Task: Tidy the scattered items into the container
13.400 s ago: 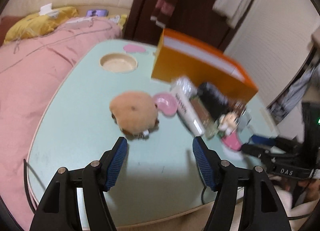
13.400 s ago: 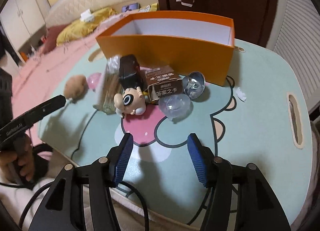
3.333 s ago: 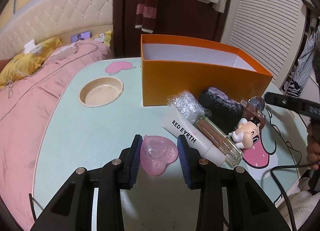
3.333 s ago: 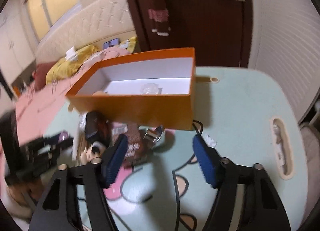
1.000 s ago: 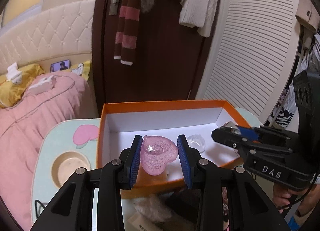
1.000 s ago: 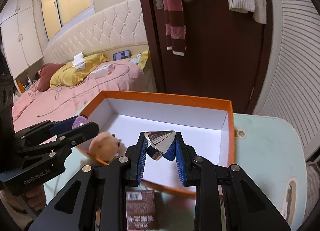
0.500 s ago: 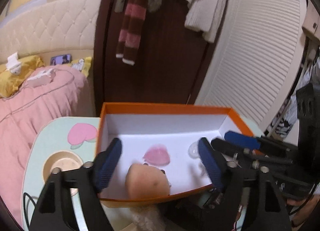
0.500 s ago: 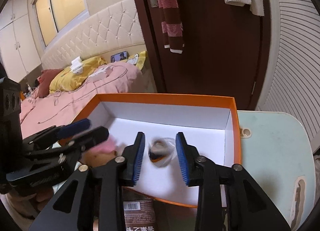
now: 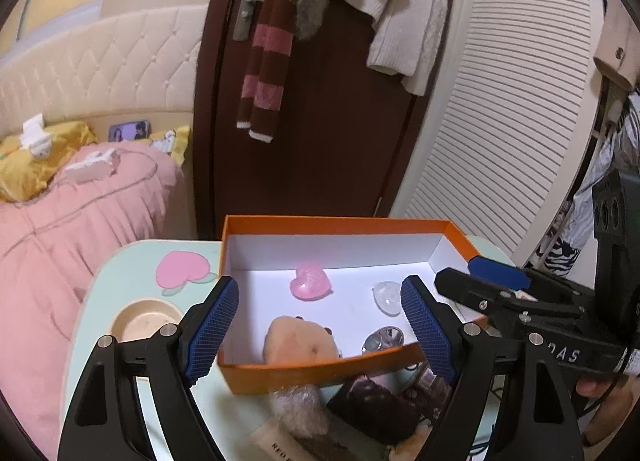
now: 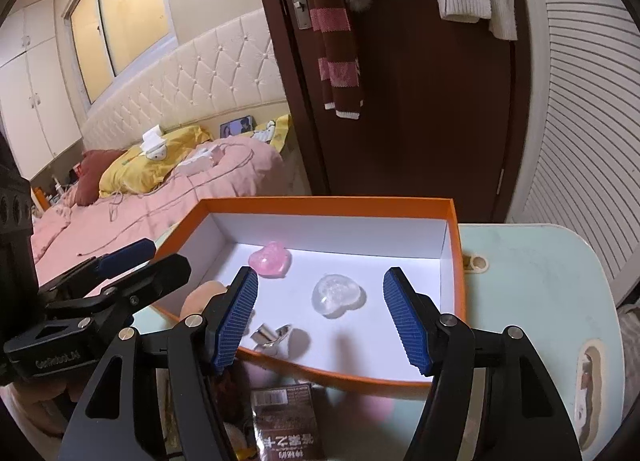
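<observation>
Fingers of both grippers spread apart, empty; pink heart (image 9: 311, 282) in orange box (image 9: 336, 223) beyond them

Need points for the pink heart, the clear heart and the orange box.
pink heart (image 9: 310, 282): left wrist view, centre of its top face.
clear heart (image 10: 337, 295): right wrist view, middle of its domed top.
orange box (image 10: 320, 203): right wrist view, far rim.

I opened both grippers: left gripper (image 9: 320, 325) dropped the pink heart (image 9: 310, 282) and right gripper (image 10: 320, 321) dropped the silver piece (image 10: 272, 335) into the orange box (image 10: 456, 245); both landed on its floor.
</observation>
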Available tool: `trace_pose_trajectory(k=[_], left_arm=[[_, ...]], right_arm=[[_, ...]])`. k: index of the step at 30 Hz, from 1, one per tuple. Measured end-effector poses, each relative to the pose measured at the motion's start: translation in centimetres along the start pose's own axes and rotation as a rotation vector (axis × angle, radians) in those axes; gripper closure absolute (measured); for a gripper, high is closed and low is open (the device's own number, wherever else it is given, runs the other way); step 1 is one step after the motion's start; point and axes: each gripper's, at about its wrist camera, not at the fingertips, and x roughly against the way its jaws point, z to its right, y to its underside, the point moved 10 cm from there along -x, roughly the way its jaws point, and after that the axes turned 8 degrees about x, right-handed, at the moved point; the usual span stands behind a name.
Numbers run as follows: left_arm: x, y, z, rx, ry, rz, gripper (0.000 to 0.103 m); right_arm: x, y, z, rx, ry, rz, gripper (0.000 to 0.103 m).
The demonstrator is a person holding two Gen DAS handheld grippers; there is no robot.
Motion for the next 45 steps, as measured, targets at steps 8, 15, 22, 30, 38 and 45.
trace_pose_trajectory(k=[8, 15, 22, 30, 38, 45], left_arm=[[4.3, -0.1, -1.0, 0.002, -0.034, 0.034, 0.02], [6.5, 2.9, -2.5, -0.015, -0.13, -0.015, 0.019], [6.7, 8.9, -3.3, 0.024, -0.124, -0.14, 0.018], [5.4, 12.9, -4.1, 0.003, -0.185, -0.247, 0.018], [4.9, 13.3, -4.8, -0.042, -0.258, -0.238, 0.0], [5.0, 13.3, -4.8, -0.044, -0.254, -0.218, 0.0]], right_arm=[[2.6, -0.1, -0.2, 0.003, 0.006, 0.031, 0.037], [4.5, 1.6, -0.6, -0.008, -0.001, 0.011, 0.037], [5.0, 6.4, -1.3, 0.02, -0.013, -0.128, 0.037], [3.5, 11.8, -2.3, 0.084, -0.026, -0.316, 0.037], [2.5, 12.9, -3.0, 0.2, 0.056, -0.33, 0.011], [1.6, 13.2, -3.5, 0.217, 0.05, -0.334, 0.001]])
